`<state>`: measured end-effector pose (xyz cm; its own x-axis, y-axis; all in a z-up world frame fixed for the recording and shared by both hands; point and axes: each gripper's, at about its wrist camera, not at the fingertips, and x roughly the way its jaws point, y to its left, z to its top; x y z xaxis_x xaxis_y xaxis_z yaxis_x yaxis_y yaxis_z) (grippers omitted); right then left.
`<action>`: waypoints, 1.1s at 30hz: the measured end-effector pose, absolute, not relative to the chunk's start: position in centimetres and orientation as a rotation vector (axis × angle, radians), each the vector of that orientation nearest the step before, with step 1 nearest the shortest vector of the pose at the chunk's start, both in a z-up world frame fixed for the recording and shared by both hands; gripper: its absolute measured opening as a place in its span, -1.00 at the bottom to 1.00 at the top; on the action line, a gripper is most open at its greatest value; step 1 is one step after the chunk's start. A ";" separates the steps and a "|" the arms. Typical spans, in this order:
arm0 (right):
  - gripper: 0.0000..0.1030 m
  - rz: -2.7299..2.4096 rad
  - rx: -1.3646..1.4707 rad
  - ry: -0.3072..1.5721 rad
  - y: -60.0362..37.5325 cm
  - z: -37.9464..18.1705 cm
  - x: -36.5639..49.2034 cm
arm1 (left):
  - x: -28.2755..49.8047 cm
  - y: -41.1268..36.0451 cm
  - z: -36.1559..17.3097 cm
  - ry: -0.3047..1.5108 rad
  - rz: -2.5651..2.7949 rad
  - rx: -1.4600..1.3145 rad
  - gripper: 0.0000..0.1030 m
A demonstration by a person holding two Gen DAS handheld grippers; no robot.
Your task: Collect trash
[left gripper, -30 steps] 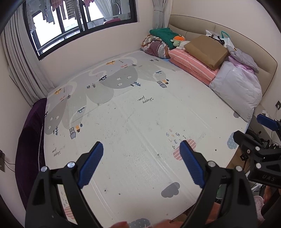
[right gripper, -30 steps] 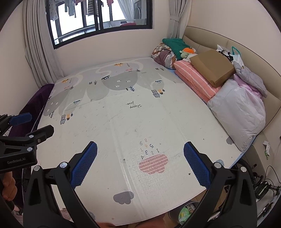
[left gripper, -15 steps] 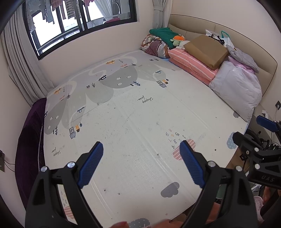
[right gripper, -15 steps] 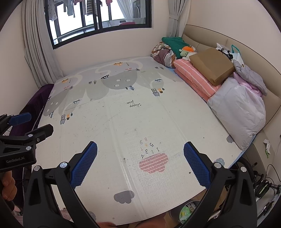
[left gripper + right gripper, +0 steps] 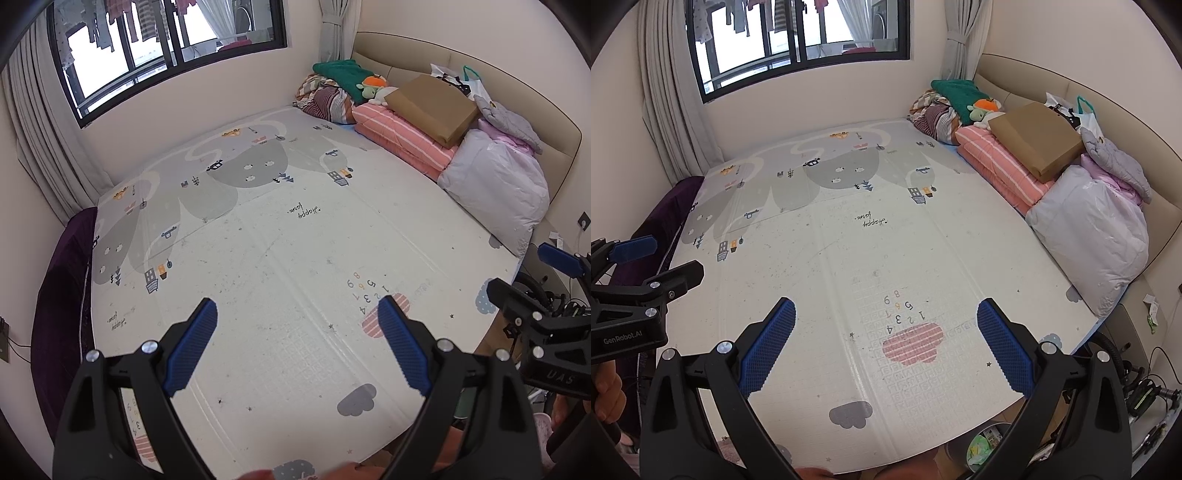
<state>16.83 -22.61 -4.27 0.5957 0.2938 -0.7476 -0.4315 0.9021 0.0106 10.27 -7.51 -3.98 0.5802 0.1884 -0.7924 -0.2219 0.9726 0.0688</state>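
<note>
My left gripper is open and empty, held above the near edge of a bed covered by a printed play mat. My right gripper is open and empty over the same mat. Each gripper shows in the other's view: the right one at the right edge of the left wrist view, the left one at the left edge of the right wrist view. A trash bin with green and white litter stands on the floor below the bed's near edge. The mat carries small dark specks.
Folded pink bedding, a brown paper bag, a bagged white duvet and piled clothes line the headboard on the right. A purple cloth hangs along the left side. A scrap of paper and cables lie on the floor at right.
Both views have shifted very slightly; the right gripper has drifted a little in the left wrist view. Both grippers stay open and empty.
</note>
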 end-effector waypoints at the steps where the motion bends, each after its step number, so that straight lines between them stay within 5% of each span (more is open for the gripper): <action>1: 0.85 0.424 -0.178 0.833 -22.6 -4.3 16.8 | 10.3 -7.5 -4.0 0.921 0.240 -0.039 0.72; 33: 0.85 0.402 -0.187 0.826 -23.2 -4.3 16.5 | 9.9 -8.4 -2.9 0.836 0.225 -0.005 0.72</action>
